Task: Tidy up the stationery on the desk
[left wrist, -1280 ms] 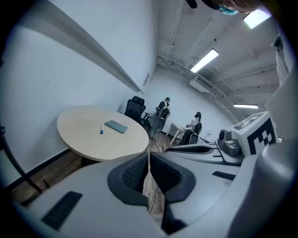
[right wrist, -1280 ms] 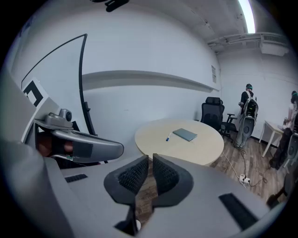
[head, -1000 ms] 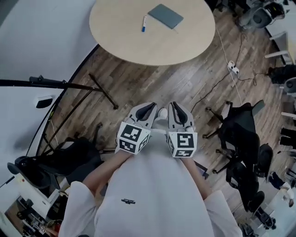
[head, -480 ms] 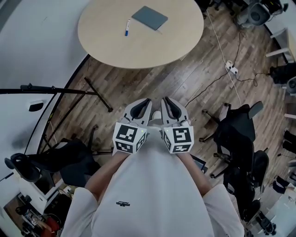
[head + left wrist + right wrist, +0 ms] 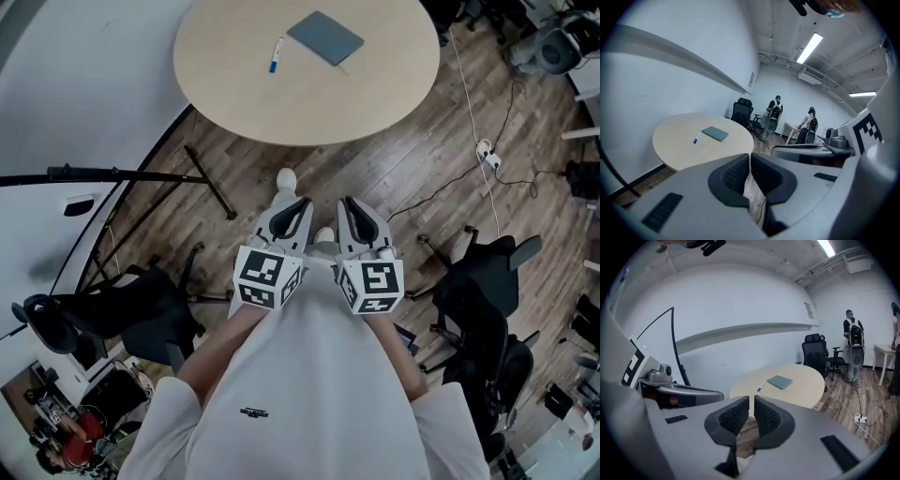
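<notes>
Pale round table point(image 5: 375, 94) stands on dark wood-plank floor point(image 5: 394, 178), close to a curved white wall point(image 5: 740, 301). Black office chair point(image 5: 487, 291) stands well apart from it. White power strip point(image 5: 486, 150) with cable lies on floor. Ceiling strip light point(image 5: 809, 47) lit

The round pale wooden table point(image 5: 375, 103) at twelve o'clock looks smooth and matt, as does the grey-blue notebook's point(image 5: 324, 37) cover. The brown plank floor point(image 5: 394, 178) shows grain. The left gripper point(image 5: 296, 208) and right gripper point(image 5: 349, 208) have smooth grey plastic shells and ribbed black pads point(image 5: 735, 174).
</notes>
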`<state>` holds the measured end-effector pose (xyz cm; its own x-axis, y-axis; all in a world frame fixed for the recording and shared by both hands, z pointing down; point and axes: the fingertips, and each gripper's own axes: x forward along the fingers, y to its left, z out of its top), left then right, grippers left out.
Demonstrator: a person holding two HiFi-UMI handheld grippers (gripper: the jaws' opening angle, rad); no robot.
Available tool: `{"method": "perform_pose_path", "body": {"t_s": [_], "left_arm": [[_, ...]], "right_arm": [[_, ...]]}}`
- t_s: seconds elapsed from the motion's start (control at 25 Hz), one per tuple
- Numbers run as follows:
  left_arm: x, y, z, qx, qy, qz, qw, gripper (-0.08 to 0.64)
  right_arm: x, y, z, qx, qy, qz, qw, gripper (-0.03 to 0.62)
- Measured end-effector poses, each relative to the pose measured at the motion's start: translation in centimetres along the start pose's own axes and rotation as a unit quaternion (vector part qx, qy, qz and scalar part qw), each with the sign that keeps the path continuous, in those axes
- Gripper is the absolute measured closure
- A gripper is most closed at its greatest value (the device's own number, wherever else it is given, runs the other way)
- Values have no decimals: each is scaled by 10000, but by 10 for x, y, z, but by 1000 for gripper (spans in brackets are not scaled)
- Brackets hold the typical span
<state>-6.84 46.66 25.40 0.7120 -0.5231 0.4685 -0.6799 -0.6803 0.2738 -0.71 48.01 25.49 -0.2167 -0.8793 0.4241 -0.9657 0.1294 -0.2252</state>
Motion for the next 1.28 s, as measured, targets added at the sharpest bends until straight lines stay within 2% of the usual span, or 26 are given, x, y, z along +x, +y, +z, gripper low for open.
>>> {"method": "perform_pose_path", "body": {"t_s": [0.28,0.64,0.84,1.08,1.28], "left_arm": [[60,66,41,-129,54,-103,9998,529],[137,165,128,-100,67,-614,9980,531],[159,204,145,8,258,-792,9965,531],[190,219,155,-14,410,-780,9961,531],[214,218,162,-108,530,-599,9967,530]], "right_arm": [[82,-16,28,-19,243,-52,9997,537],[216,-28,94,93,412,-362,9985,537],[264,-24,119,153,466,-452,9978,537],[283,-52,136,183,451,-584,9971,537],[296,-84,146,198,530,-512,9971,537]]}}
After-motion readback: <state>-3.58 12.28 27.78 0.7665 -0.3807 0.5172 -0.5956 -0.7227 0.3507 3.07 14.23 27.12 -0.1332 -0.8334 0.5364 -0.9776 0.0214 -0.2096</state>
